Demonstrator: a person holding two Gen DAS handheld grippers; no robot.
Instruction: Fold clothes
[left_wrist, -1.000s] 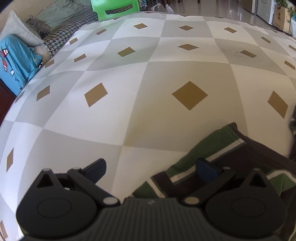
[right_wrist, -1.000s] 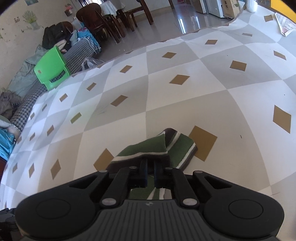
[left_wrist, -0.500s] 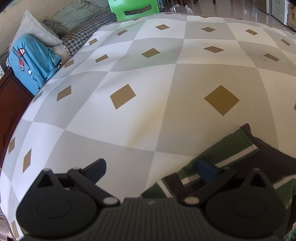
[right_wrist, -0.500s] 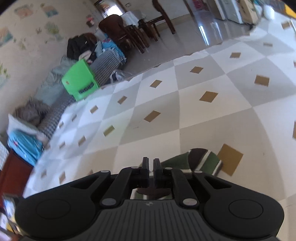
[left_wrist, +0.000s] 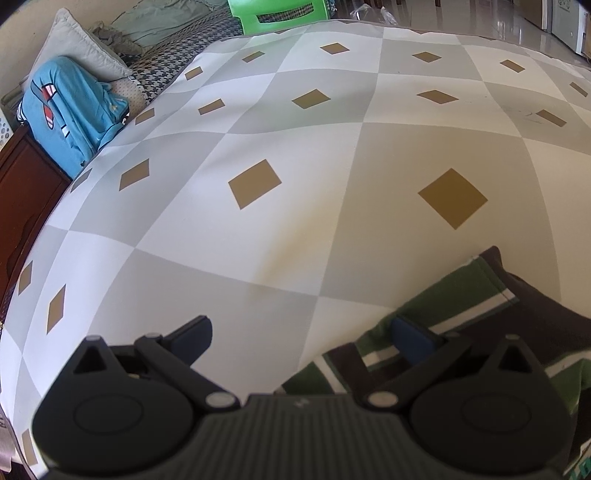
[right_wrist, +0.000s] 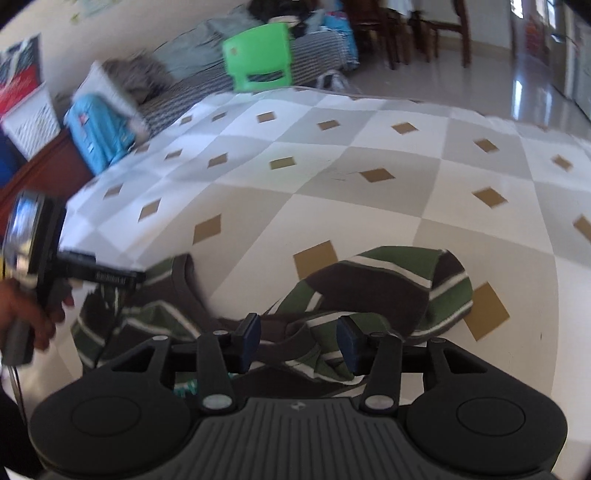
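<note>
My right tool (right_wrist: 298, 338) has just been opening; its pads now stand apart over the striped shirt (right_wrist: 388, 284), fabric under and between them but not pinched. My left tool (left_wrist: 301, 334) is spread wide, one finger over the shirt's edge (left_wrist: 480, 295), the other over bare table (left_wrist: 295, 155). The shirt lies crumpled on the checked table, near me.
</note>
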